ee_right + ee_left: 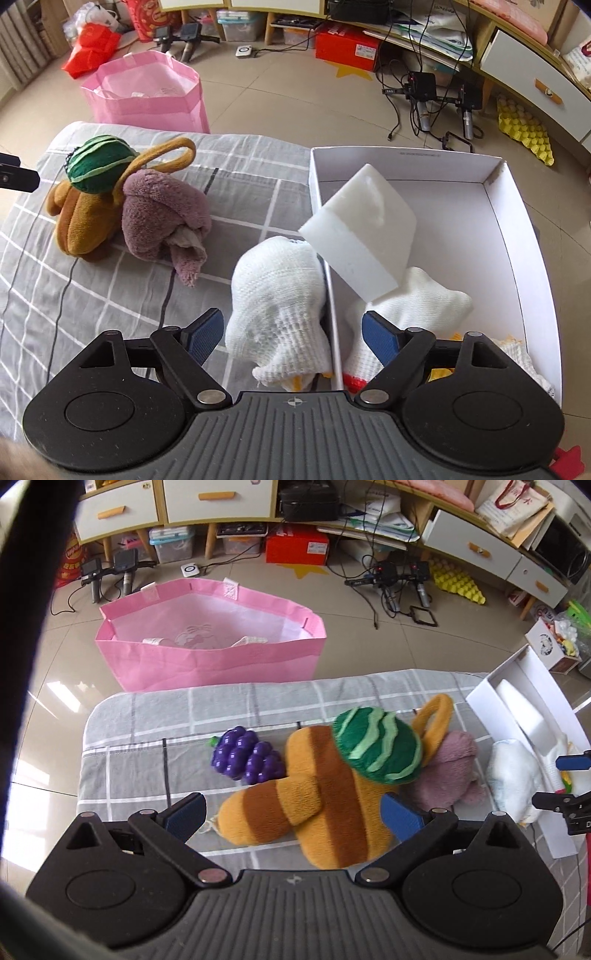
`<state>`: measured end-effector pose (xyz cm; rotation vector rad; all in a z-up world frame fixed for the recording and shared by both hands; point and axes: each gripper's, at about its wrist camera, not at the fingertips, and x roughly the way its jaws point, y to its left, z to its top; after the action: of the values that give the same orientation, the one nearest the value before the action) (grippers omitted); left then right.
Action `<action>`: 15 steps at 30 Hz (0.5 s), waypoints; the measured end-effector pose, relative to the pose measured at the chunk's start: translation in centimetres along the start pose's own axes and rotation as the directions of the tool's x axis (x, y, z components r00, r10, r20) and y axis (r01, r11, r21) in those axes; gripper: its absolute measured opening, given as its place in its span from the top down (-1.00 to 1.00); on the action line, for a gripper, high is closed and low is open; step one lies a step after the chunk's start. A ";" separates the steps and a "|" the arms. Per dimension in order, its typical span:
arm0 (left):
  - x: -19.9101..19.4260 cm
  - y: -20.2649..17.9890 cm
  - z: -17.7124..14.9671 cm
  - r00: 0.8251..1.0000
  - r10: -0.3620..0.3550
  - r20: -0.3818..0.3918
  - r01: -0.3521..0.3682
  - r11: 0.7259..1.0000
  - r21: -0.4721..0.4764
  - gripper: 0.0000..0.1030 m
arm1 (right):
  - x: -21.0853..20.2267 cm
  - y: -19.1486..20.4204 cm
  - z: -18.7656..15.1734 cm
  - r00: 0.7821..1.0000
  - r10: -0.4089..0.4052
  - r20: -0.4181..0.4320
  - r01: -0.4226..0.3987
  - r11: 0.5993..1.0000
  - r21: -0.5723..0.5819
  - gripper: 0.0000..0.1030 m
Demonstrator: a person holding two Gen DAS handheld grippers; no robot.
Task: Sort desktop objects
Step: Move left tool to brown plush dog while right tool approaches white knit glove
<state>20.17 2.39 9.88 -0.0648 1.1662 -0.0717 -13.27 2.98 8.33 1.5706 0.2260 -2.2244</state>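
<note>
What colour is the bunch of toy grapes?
Purple grapes with a small green stem, clearest in the left wrist view.

A surface under a grey checked cloth [147, 716] carries purple toy grapes [245, 755], a striped orange plush [317, 797] with a green melon plush [376, 747] on top, a mauve towel [162, 218], a white knit bundle [277, 295] and a white box [509, 236] at its right side.
</note>
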 end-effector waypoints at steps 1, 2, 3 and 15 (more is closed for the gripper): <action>0.3 0.5 -0.1 1.000 -0.005 -0.004 0.005 1.000 -0.005 -0.95 | 0.2 0.4 0.2 1.000 -0.003 -0.004 0.003 1.000 -0.007 -0.67; 0.6 0.9 -0.2 1.000 -0.016 -0.006 0.016 1.000 -0.011 -0.95 | 0.4 0.6 0.4 1.000 -0.003 -0.007 0.003 1.000 -0.011 -0.67; 1.0 1.3 -0.4 1.000 -0.030 -0.006 0.030 0.999 -0.013 -0.95 | 0.5 0.8 0.5 1.000 -0.004 -0.010 0.004 1.000 -0.012 -0.68; 3.4 1.7 -2.0 1.000 -0.029 0.003 0.029 0.995 0.098 -0.95 | 3.5 1.5 0.8 0.998 -0.028 -0.062 0.027 0.999 -0.022 -0.71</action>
<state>19.74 3.71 5.87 0.0045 1.1561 -0.1539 -14.37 0.52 5.50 1.6363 0.2895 -2.1885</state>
